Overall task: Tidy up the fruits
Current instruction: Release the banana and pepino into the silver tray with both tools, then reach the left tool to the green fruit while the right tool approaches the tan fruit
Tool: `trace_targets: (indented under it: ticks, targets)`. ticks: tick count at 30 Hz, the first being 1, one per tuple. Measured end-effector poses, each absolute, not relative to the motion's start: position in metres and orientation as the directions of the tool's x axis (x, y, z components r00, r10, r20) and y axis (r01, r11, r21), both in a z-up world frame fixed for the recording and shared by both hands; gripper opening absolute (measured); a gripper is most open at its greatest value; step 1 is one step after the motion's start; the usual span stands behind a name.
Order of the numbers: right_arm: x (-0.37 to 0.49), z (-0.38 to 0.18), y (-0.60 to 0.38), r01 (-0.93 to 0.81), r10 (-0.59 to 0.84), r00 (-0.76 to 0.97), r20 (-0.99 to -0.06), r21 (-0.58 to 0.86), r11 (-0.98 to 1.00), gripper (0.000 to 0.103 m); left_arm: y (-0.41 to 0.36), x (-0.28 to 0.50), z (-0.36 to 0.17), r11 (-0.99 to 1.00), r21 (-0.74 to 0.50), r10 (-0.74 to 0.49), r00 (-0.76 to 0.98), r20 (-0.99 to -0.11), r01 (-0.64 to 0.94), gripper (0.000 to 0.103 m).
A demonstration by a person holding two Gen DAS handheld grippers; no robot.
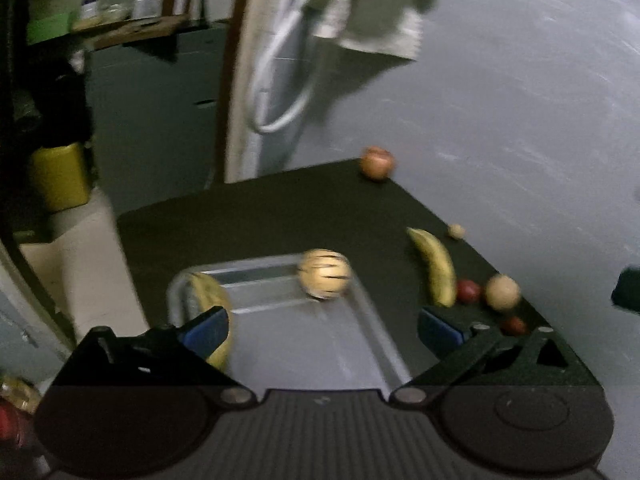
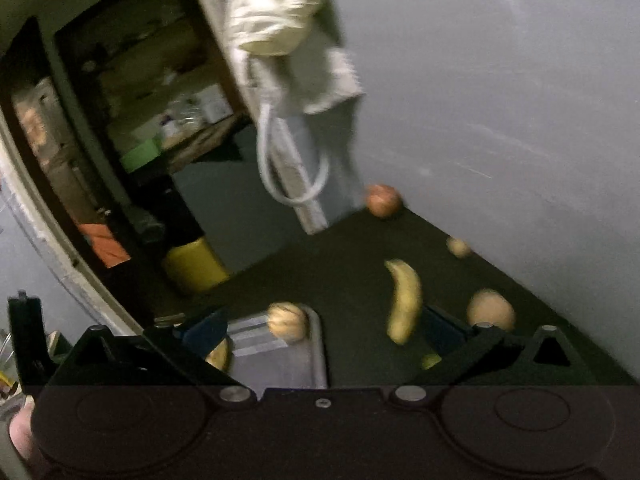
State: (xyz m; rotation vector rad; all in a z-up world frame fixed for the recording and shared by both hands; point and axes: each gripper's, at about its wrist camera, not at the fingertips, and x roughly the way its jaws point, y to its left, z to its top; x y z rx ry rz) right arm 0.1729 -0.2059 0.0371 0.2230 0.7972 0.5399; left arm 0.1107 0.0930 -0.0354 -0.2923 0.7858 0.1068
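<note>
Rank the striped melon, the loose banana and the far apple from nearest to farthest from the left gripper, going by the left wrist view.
1. Striped melon, at the tray's far rim, straight ahead.
2. Banana, on the mat to the right.
3. Apple, at the mat's far corner.

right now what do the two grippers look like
Both match: the left gripper and right gripper have black angular linkage arms with silver pivot bolts, blue pads on the fingers, and a dark ribbed base with round disc shapes. No cables, markings or sleeves are visible.
</note>
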Motion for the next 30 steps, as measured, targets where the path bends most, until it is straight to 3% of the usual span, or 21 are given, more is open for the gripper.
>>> trace_targets:
  ticks: [10,15,30]
  targets:
    - [0.084,0.025,-0.279,-0.203,0.360,0.645,-0.674,0.304,0.931,0.102,0.018,0.097,-0.027,0.981,-0.195,-0.153,0.697,-0.700,0.019,0.102]
    - [0.063,0.030,-0.302,-0.128,0.258,0.711,-0.654,0.241,0.962,0.102,-0.009,0.098,-0.021,0.982,-0.167,-0.176,0.700,-0.692,0.082,0.102]
    - [0.055,0.012,-0.304,-0.111,0.273,0.707,-0.653,0.279,0.954,0.102,-0.038,0.098,-0.012,0.980,-0.107,-0.192,0.687,-0.701,0.165,0.102]
